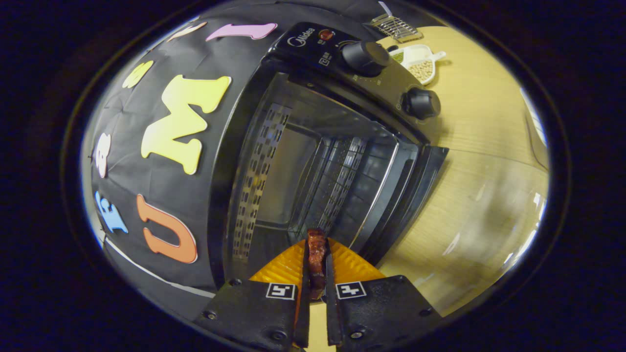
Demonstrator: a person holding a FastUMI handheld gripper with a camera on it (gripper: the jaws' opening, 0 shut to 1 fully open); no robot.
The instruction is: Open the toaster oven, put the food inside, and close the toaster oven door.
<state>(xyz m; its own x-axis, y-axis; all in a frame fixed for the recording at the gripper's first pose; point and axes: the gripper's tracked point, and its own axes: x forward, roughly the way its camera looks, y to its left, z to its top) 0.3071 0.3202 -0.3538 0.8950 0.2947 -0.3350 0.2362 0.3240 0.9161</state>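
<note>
A black toaster oven (313,161) stands just ahead of my fingers with its door (411,195) swung fully open and its dark cavity exposed. The whole view is tilted. A wire rack (337,190) shows inside the cavity. My gripper (317,249) is shut on a thin reddish-brown piece of food (317,261), held edge-on between the two orange fingers (283,266). The food's tip sits at the mouth of the cavity, above the open door. Two black knobs (364,57) sit on the oven's control panel.
The oven stands on a light wooden table (489,146). Beyond the control panel lie a white divided dish (419,61) with beans and a metal grid rack (395,27). The booth's black cloth wall (161,146) rises beside the oven.
</note>
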